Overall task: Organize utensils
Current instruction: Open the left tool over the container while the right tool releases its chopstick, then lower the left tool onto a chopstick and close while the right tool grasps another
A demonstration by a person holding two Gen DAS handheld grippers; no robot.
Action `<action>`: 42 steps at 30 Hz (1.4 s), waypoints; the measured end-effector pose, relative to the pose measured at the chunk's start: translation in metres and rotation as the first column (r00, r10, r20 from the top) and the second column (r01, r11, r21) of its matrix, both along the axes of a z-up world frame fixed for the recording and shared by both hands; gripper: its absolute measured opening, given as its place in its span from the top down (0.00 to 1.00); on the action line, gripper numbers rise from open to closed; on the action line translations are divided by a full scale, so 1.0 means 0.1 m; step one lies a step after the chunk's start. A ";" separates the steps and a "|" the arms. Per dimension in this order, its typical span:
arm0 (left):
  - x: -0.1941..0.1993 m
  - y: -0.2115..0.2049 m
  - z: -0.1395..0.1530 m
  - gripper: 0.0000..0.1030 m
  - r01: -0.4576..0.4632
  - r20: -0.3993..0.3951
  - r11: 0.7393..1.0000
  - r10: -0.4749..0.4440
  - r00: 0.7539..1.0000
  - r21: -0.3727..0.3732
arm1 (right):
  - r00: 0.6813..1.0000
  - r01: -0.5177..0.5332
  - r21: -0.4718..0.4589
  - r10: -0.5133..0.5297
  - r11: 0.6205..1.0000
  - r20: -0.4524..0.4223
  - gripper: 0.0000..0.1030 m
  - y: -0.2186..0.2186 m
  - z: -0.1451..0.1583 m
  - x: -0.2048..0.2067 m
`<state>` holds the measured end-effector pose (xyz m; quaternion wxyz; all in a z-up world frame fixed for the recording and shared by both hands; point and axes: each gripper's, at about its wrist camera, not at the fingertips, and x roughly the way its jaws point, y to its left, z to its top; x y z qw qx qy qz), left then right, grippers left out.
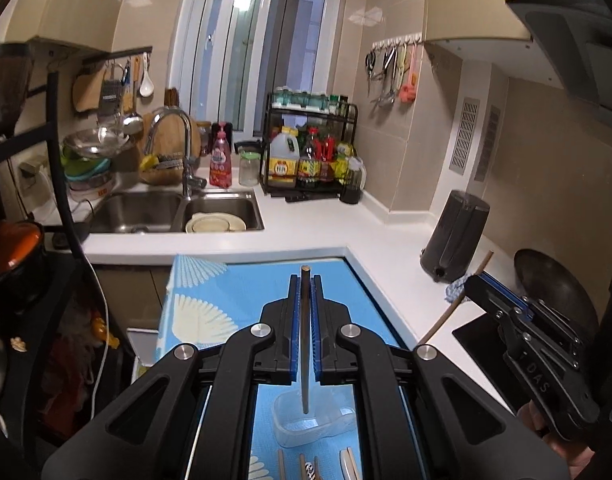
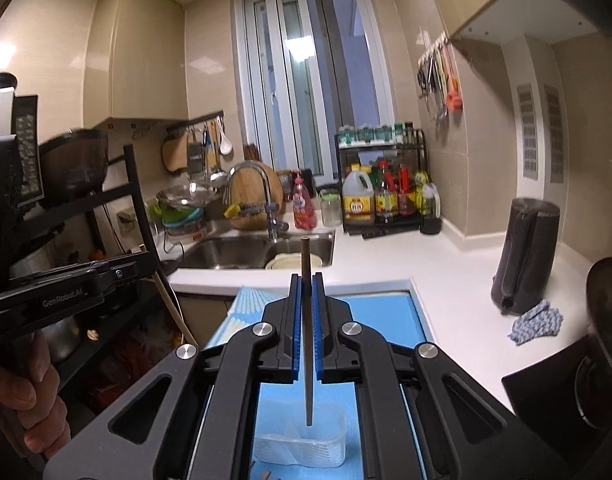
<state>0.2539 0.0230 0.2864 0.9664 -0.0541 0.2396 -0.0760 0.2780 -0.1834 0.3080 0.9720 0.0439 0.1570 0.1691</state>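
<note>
My left gripper (image 1: 305, 280) is shut on a dark wooden chopstick (image 1: 304, 344), held upright with its lower tip over a clear plastic utensil holder (image 1: 306, 424) on the blue patterned mat (image 1: 225, 304). My right gripper (image 2: 306, 280) is shut on another chopstick (image 2: 307, 328), its tip hanging over the same clear holder (image 2: 301, 440). Several more chopsticks (image 1: 306, 466) lie on the mat in front of the holder. The right gripper also shows at the right of the left wrist view (image 1: 478, 284), and the left gripper at the left of the right wrist view (image 2: 145, 260).
A white L-shaped counter (image 1: 318, 224) wraps the mat. A double sink (image 1: 173, 208) holds bowls. A condiment rack (image 1: 310, 152), a black kettle (image 1: 454, 236), a rag (image 2: 536, 322), a wok (image 1: 554, 284) and a black shelf (image 1: 33, 248) surround the area.
</note>
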 end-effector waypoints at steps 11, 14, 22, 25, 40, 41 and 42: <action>0.27 -0.11 -0.74 0.95 0.056 -0.117 0.998 -0.055 0.992 0.002 | 0.992 -0.013 -0.025 0.010 1.000 -0.123 0.95 0.01 -0.76 0.28; 0.25 -0.11 -0.76 0.94 0.058 -0.122 0.998 -0.057 0.991 0.009 | 0.988 -0.013 -0.023 0.009 1.000 -0.152 0.91 0.00 -0.87 0.28; -0.13 -0.05 -0.41 0.67 0.021 -0.008 1.000 -0.021 1.000 0.019 | 0.990 0.011 -0.048 -0.018 0.999 -0.141 0.80 -0.11 -0.75 -0.02; -0.37 -0.07 -0.34 0.67 0.012 0.039 0.999 -0.013 0.999 0.031 | 0.992 0.020 -0.057 -0.026 0.998 -0.120 0.79 -0.16 -0.68 -0.21; -1.57 -0.03 -1.17 0.78 0.011 0.048 1.000 -0.012 0.999 0.027 | 0.995 -0.003 -0.032 0.000 0.999 -0.100 0.87 -0.31 -1.20 -1.55; -1.63 -0.04 -1.27 0.82 0.018 0.044 1.000 -0.019 0.999 0.024 | 0.992 -0.012 -0.008 0.010 1.000 -0.128 0.89 -0.33 -1.34 -1.61; -1.70 -0.05 -1.40 0.84 0.021 0.043 0.999 -0.022 0.999 0.025 | 0.989 -0.015 0.002 0.016 1.000 -0.144 0.92 -0.33 -1.45 -1.66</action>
